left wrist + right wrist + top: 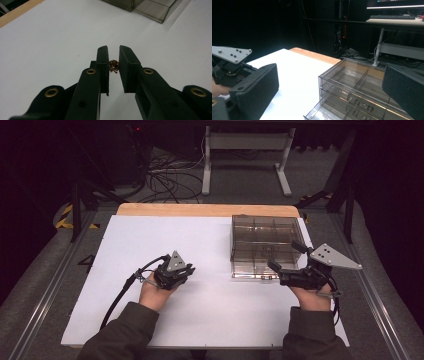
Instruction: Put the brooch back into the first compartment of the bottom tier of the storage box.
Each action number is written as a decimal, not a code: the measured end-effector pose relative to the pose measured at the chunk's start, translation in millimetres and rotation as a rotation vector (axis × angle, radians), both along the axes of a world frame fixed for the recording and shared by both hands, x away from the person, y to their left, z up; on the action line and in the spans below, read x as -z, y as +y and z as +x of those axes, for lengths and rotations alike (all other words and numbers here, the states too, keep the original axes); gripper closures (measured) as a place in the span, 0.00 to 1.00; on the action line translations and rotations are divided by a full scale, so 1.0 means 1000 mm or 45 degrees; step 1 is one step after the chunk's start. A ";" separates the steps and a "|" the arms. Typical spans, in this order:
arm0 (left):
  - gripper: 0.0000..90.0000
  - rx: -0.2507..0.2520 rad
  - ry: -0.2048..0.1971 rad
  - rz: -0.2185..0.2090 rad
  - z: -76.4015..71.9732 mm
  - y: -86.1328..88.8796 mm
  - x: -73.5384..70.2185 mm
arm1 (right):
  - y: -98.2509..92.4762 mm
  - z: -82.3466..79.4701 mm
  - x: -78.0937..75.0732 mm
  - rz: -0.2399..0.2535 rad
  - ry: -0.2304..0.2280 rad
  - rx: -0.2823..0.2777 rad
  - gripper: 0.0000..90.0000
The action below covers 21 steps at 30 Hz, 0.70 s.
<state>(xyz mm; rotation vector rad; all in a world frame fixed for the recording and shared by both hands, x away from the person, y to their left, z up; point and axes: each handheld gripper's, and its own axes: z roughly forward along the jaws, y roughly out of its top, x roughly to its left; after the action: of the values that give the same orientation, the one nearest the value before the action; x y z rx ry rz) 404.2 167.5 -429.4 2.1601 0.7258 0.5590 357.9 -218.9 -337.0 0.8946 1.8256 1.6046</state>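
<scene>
Item 1: small copper-coloured piece [113, 66], pinched between the jaws of the left gripper [113, 53], just behind their tips. Shape rounded and glinting; too small to tell a long axis or which way it points. It sits above the white tabletop [50, 45], apart from the surface.

Item 2: left gripper [186, 270], jaws pressed close on the copper piece, held over the left-centre of the tabletop, jaws pointing toward the drawer unit.

Item 3: right gripper [285, 257], jaws spread wide, nothing between them, beside the near right corner of the drawer unit.

Item 4: smoky clear plastic drawer unit [260, 245], standing on the right far part of the tabletop, long side running front to back; bottom drawer [322, 113] pulled partly out.
</scene>
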 end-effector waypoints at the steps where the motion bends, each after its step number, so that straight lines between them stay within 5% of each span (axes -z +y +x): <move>1: 0.88 0.004 -0.001 -0.002 0.000 -0.002 0.000 | 0.000 0.000 0.000 0.001 0.001 -0.001 0.02; 21: 0.88 0.060 -0.017 -0.043 0.006 -0.032 -0.010 | -0.001 0.000 0.000 0.005 0.001 0.004 0.02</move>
<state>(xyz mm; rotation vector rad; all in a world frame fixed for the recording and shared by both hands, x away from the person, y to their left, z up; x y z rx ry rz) 410.3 135.4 -419.7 2.1347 0.6709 0.5328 358.0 -219.8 -336.6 0.8992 1.8212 1.6073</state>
